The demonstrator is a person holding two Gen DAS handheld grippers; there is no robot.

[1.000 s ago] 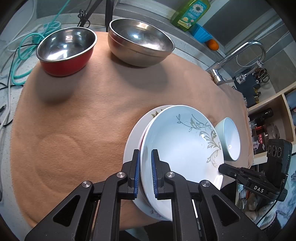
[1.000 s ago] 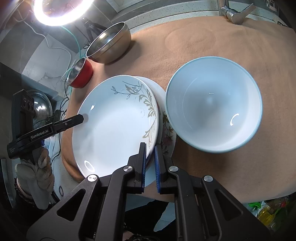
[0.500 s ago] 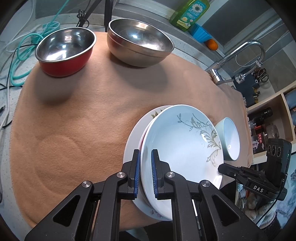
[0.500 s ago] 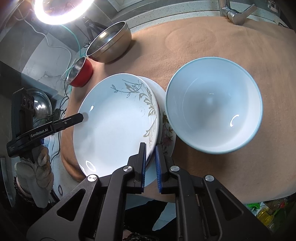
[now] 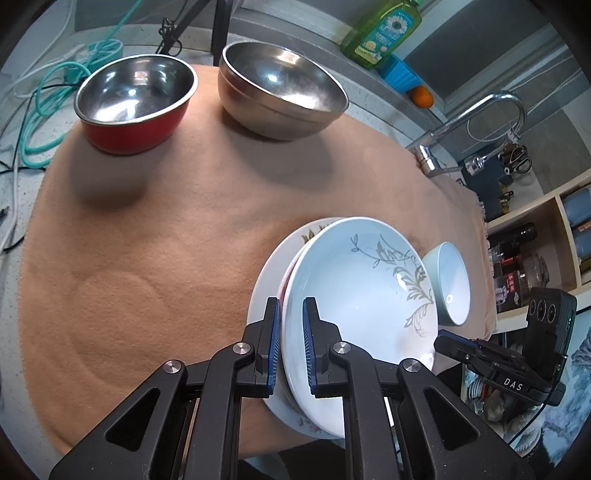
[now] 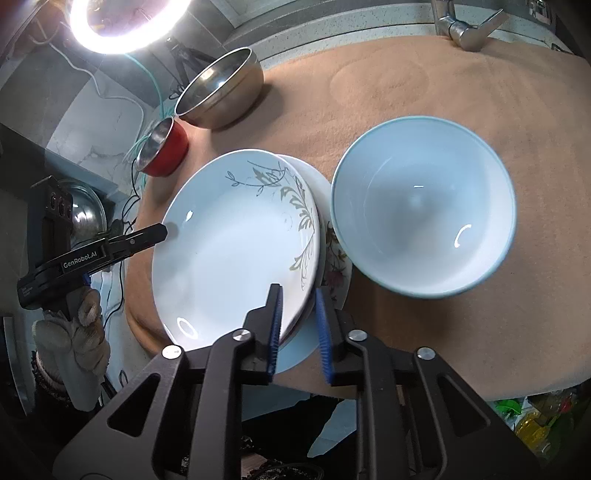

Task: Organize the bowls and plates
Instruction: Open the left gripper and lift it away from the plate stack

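Observation:
A white plate with a grey leaf pattern (image 5: 362,295) (image 6: 236,243) lies on top of a flowered plate (image 5: 266,291) (image 6: 336,258) on the brown cloth. My left gripper (image 5: 291,347) straddles the top plate's near rim, jaws a little apart from it. My right gripper (image 6: 299,321) straddles the opposite rim, jaws parted wider. A light blue bowl (image 5: 448,282) (image 6: 424,206) stands just right of the plates. A red bowl (image 5: 136,103) (image 6: 162,151) and a steel bowl (image 5: 280,88) (image 6: 221,92) stand at the far side.
A tap (image 5: 480,125) (image 6: 465,26) rises at the cloth's (image 5: 147,240) far right edge. A green soap bottle (image 5: 384,33) and an orange (image 5: 422,96) sit on the ledge behind. Cables (image 5: 44,92) lie left of the cloth. A ring light (image 6: 125,18) shines behind.
Both grippers' jaws have opened a little around the top plate's rim, the right one more. The plate has settled slightly onto the stack.

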